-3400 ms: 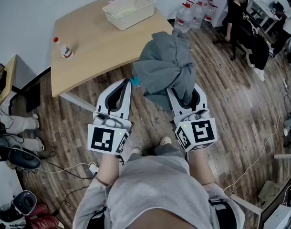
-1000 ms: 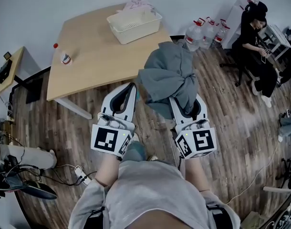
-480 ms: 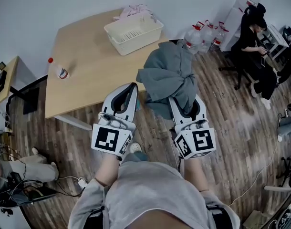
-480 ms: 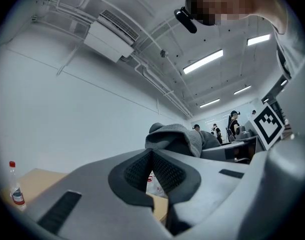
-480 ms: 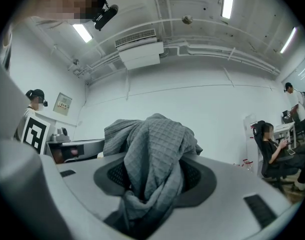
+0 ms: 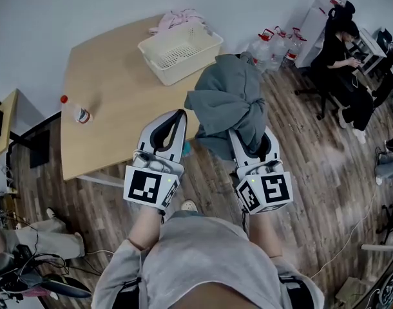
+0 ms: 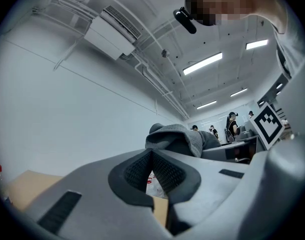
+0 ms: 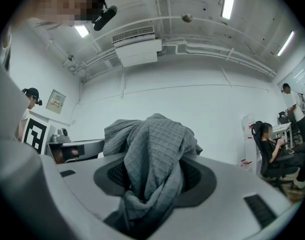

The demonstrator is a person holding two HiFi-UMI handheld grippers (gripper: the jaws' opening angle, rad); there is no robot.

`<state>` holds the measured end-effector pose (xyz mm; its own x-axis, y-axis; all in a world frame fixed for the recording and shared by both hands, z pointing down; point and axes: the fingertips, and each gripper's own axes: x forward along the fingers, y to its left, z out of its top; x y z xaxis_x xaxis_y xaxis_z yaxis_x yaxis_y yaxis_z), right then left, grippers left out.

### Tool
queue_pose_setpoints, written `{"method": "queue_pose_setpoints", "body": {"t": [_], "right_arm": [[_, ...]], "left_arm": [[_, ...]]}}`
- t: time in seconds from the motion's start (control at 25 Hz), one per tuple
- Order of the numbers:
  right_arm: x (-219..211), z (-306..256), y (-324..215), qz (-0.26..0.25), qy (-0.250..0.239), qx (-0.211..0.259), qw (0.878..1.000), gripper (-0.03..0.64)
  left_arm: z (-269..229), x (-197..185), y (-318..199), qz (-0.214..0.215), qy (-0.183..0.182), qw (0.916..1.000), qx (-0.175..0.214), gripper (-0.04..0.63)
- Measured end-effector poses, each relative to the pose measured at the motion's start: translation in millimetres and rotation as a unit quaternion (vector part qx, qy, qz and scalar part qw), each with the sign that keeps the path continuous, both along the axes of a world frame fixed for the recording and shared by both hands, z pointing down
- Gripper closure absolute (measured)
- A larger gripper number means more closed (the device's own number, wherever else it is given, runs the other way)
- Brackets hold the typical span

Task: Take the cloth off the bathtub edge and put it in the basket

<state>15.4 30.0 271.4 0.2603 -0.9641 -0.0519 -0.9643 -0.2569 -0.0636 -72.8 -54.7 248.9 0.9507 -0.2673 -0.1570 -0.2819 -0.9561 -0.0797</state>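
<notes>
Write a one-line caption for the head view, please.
Right gripper holds a gray cloth near the white basket on the table; left gripper shut and empty.

A small bottle (image 6: 75, 111) sits on the table (image 6: 113, 82), and water jugs (image 6: 274, 44) stand on the floor (image 6: 325, 166) near a seated person (image 6: 338, 44).

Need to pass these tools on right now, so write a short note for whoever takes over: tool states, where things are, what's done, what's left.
Left tool: shut, empty.
Right tool: shut on the grey waffle-weave cloth, which is bunched over its jaws, in the air beside the wooden table.
Cream perforated plastic basket: on the table's far side, no grey cloth in it.
Done: cloth picked up; no bathtub in view.
Left: carry the cloth over the basket and release it inside.
</notes>
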Motion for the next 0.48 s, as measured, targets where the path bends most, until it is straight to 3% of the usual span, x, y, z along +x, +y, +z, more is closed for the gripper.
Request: {"method": "queue_pose_setpoints", "body": {"t": [0.48], "right_arm": [[6.7, 10.7, -18.7, 0.020, 0.002, 0.004, 1.000, 0.400]], "left_arm": [[12.3, 9.6, -24.0, 0.018, -0.002, 0.9998, 0.004, 0.598]]}}
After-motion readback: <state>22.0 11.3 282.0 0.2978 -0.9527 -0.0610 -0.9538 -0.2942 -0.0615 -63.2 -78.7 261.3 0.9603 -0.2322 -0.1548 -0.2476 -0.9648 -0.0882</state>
